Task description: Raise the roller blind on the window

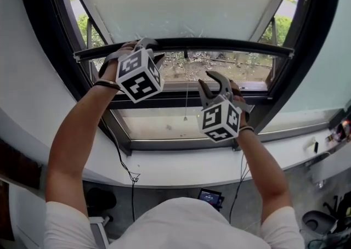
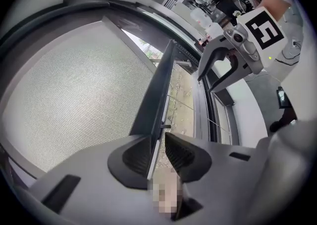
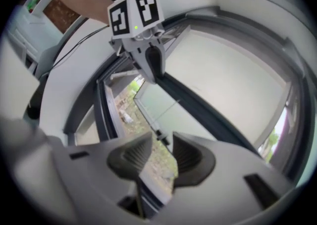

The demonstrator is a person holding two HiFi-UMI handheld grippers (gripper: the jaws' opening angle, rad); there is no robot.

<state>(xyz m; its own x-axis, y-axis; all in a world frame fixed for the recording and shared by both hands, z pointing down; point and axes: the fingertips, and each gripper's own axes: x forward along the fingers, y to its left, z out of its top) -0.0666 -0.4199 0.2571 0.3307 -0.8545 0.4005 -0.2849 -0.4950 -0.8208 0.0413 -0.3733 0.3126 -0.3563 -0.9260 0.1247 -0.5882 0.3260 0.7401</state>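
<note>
The pale roller blind covers the upper window, and its dark bottom bar runs across above a strip of open glass. My left gripper is at the bar's left end. In the left gripper view the bar passes between the left gripper's pads, which close on it. My right gripper hangs lower and to the right, under the bar and in front of the glass, with its jaws apart and nothing between them. A thin pull cord dangles from the bar's middle, left of the right gripper.
The black window frame crosses just below the grippers, with a curved white sill beneath it. A black cable hangs over the sill's front edge. Far below, a small screen device lies on the floor.
</note>
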